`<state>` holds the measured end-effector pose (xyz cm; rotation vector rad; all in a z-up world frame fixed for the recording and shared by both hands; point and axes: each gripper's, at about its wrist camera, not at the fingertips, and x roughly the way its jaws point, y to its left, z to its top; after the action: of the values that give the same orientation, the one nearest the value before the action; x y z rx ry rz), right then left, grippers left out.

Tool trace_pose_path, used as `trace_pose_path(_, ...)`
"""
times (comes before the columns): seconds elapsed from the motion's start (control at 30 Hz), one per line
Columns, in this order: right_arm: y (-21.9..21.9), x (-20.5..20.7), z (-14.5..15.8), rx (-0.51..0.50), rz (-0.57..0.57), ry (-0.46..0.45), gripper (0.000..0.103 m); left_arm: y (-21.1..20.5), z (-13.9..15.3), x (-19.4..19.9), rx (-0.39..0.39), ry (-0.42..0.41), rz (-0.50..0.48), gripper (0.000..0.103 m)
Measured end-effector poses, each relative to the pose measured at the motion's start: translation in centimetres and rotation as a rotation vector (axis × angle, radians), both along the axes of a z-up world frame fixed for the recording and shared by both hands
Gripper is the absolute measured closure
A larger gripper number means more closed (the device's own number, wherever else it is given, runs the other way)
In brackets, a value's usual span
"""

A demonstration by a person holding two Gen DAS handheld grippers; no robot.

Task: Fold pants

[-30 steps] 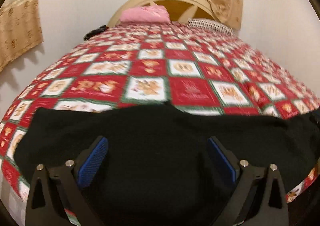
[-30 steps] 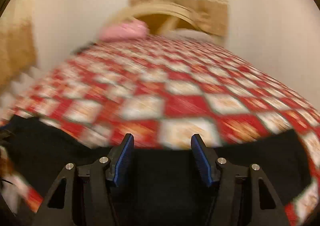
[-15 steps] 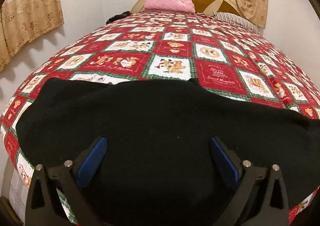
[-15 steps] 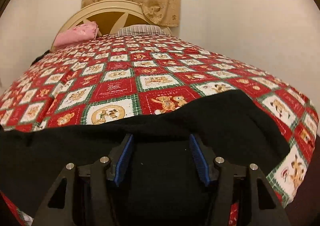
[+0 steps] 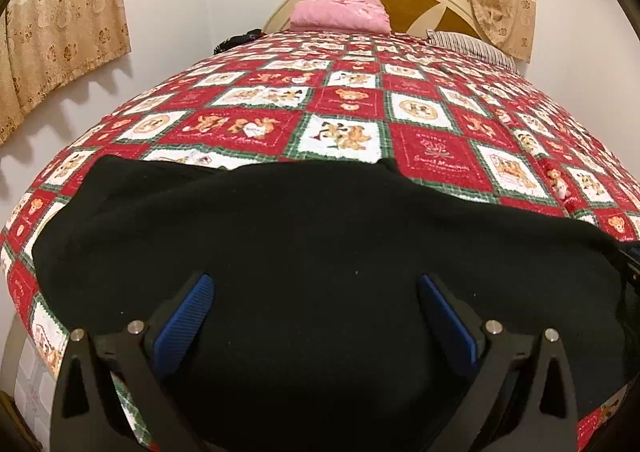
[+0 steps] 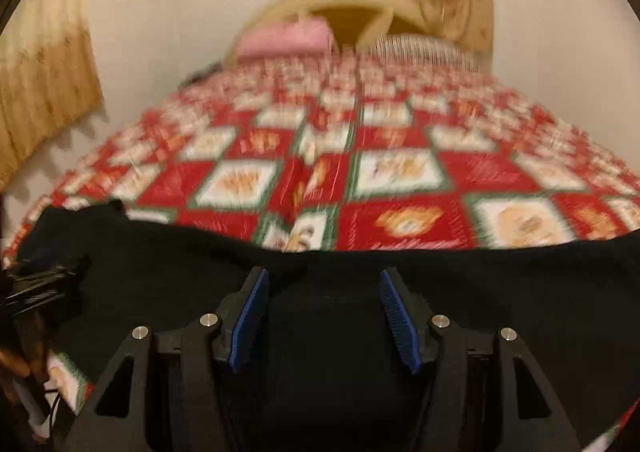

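A: So, where are the pants [image 5: 304, 276] now?

B: They lie flat across the near edge of the bed [image 5: 432, 155], at 6 o'clock in both views.

A: And the two tools?

B: The left hand-held gripper [image 5: 316, 316] hovers over the black cloth with its jaws wide apart, holding nothing. The right hand-held gripper [image 6: 326, 318] is also apart, less wide, and empty.

A: Which step is it?

B: I think the approach before the first fold. Next, each one must reach an edge and pinch it.
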<state>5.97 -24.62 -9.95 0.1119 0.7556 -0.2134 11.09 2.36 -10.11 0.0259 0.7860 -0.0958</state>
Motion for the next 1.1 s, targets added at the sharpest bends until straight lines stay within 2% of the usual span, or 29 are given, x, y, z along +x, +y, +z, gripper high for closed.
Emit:
trace_pose_path(0.07, 0.1, 0.5, 0.5, -0.012, 0.019, 0.011, 0.043, 0.0, 0.0, 0.0, -0.001, 0.000, 0.000, 0.000)
trace_pose_path(0.13, -1.2, -0.6, 2.0, 0.024, 0.022, -0.036, 0.043, 0.0, 0.0, 0.0, -0.001, 0.000, 0.000, 0.000)
trace_pose_path(0.27, -7.2, -6.5, 6.5, 0.044, -0.143, -0.227, 0.042, 0.0, 0.0, 0.0, 0.000, 0.002, 0.000, 0.000)
trace_pose_path(0.33, -11.5, -10.4, 8.0, 0.047, -0.282, -0.308, 0.028, 0.0, 0.0, 0.0, 0.001, 0.003, 0.001, 0.000)
trace_pose_path(0.37, -14.1, -12.7, 8.5, 0.037, -0.374, -0.338, 0.027, 0.0, 0.0, 0.0, 0.001, 0.002, 0.001, 0.000)
trace_pose_path(0.5, -20.9, -18.8, 7.4, 0.063, -0.599, -0.308, 0.027, 0.0, 0.0, 0.0, 0.003, 0.003, 0.002, 0.000)
trace_pose_path(0.6, -22.9, -22.1, 5.5, 0.118, -0.664, -0.292, 0.028, 0.0, 0.0, 0.1, 0.008, 0.009, 0.004, 0.000)
trace_pose_path(0.67, -22.8, -22.8, 4.6, 0.124, -0.668, -0.269, 0.034, 0.0, -0.1, 0.1, 0.009, 0.013, 0.007, 0.000)
trace_pose_path(0.8, -22.1, -22.0, 4.2, 0.106, -0.633, -0.249, 0.059, -0.1, 0.0, 0.1, 0.012, 0.012, 0.009, 0.000)
trace_pose_path(0.9, -21.6, -21.5, 4.0, 0.110, -0.610, -0.246, 0.062, -0.1, -0.1, 0.0, 0.012, 0.012, 0.008, 0.000)
trace_pose_path(0.93, -21.4, -21.6, 3.9, 0.105, -0.599, -0.247, 0.071, -0.1, 0.0, 0.0, 0.012, 0.012, 0.008, 0.000)
trace_pose_path(0.97, -21.1, -21.5, 3.9, 0.091, -0.584, -0.236, 0.075, -0.1, -0.1, 0.0, 0.011, 0.012, 0.008, 0.000)
trace_pose_path(1.07, -20.7, -21.2, 4.0, 0.064, -0.581, -0.232, 0.080, -0.1, -0.1, 0.0, 0.011, 0.012, 0.008, 0.000)
trace_pose_path(1.1, -20.7, -21.2, 4.0, 0.056, -0.584, -0.230, 0.089, -0.1, 0.0, 0.0, 0.012, 0.012, 0.009, 0.000)
